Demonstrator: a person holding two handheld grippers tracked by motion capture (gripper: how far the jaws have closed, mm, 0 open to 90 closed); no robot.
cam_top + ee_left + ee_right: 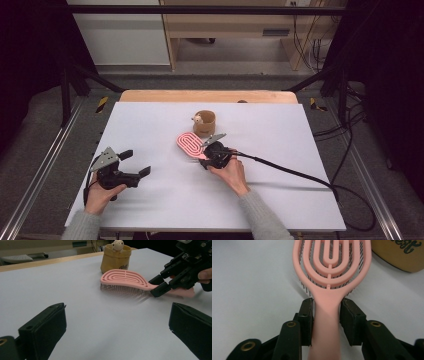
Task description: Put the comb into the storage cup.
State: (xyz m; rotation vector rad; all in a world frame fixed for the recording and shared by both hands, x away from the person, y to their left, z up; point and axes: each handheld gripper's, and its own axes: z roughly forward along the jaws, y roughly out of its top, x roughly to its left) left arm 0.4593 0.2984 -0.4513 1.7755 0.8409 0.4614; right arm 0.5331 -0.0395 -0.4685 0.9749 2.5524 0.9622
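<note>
2 grippers work over a white table (150,210). At frame centre in the high view, the right gripper (204,150) has its jaws astride the handle of a pink vented hairbrush (190,144); in the right gripper view 1 pad (308,315) touches the handle while a thin gap shows at the other, so the jaws stand narrow, not yet clamped. Bristles face down on the table. Just above the brush head stands a tan plush pouch (205,123), close beside it. At lower left the left gripper (135,163) hovers with jaws wide and nothing between them, bare table on all sides and the table's edges well apart.
</note>
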